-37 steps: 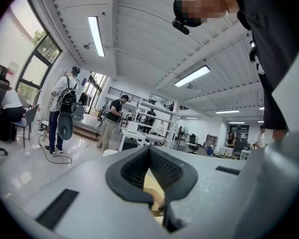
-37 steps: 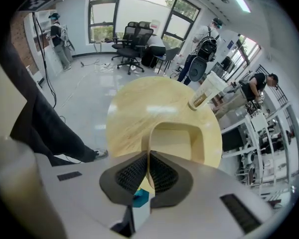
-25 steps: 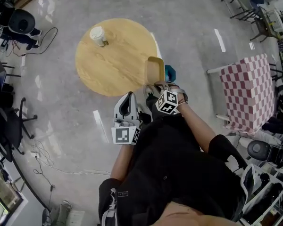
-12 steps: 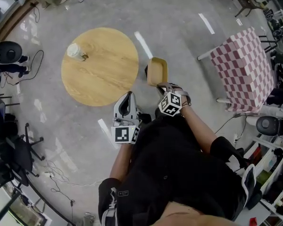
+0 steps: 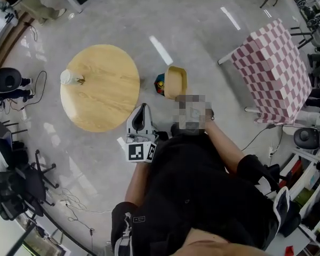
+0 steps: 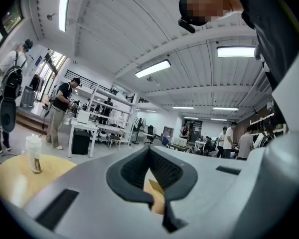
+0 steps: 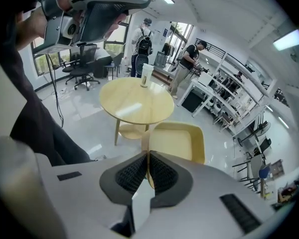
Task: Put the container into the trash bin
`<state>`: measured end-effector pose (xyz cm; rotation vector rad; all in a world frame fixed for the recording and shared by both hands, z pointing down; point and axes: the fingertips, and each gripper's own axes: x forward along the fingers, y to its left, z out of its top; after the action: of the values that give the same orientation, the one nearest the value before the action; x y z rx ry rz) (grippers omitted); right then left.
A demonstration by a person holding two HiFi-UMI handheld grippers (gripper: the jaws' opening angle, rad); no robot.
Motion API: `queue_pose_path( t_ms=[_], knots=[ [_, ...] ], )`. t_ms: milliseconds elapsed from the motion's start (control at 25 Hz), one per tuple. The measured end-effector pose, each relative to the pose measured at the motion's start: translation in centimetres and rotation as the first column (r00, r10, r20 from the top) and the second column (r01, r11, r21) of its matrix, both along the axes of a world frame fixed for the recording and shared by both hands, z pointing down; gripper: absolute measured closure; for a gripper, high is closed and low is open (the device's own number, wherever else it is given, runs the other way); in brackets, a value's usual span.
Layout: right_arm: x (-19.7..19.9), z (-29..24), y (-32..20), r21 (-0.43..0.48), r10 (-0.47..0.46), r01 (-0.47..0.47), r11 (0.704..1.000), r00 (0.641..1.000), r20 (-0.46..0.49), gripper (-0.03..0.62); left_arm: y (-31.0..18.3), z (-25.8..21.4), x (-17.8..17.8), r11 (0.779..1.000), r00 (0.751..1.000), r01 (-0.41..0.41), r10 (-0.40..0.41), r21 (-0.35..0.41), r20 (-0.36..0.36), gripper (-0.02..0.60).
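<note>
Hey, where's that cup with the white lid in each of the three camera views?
Head view: the cup stands at left, near the tabletop's left edge.
Left gripper view: the cup is at far left, upright on the tabletop.
Right gripper view: the cup is upper middle, at the table's far edge.
Shared landmark: the round wooden table beneath it, visible in all three views.

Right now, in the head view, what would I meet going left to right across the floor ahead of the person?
black chair → round wooden table → yellow container → checked table
</note>
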<state>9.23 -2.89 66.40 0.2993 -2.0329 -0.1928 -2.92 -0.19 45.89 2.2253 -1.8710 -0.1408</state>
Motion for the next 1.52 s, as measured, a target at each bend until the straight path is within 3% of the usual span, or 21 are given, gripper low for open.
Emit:
queue_pose_path(
  t_ms=[240,560,960,1360,1520],
  knots=[
    [3.7,0.9,-2.2,-0.024,-0.010,0.010,1.000,1.000,0.010,0.559,-2.8,-0.4,4.2,1.000,1.000,0.024,-0.024,-0.002,0.020,0.574],
    [5.0,3.5,-4.1,-0.061,-0.017,0.017,0.998,1.000,-0.008,0.559,-5.9,0.0,5.2,0.999,0.998,0.035,-0.034,-0.017,0.046,0.574],
    [3.2,10.2,-6.8,-0.164,0.023,-0.039,0.986,0.995,-0.099,0.559,-11.3,2.6,2.4,0.997,0.999,-0.037,0.038,-0.066,0.017,0.574],
    [0.0,21.7,-8.1,-0.311,0.022,-0.083,0.947,0.981,-0.194,0.559,-15.9,6.5,-1.1,0.991,0.998,-0.069,0.068,-0.117,-0.012,0.574],
    [-0.5,25.0,-7.5,-0.357,0.029,-0.108,0.928,0.975,-0.219,0.557,-15.6,7.4,-1.4,0.987,0.997,-0.072,0.069,-0.142,-0.025,0.574]
  ],
)
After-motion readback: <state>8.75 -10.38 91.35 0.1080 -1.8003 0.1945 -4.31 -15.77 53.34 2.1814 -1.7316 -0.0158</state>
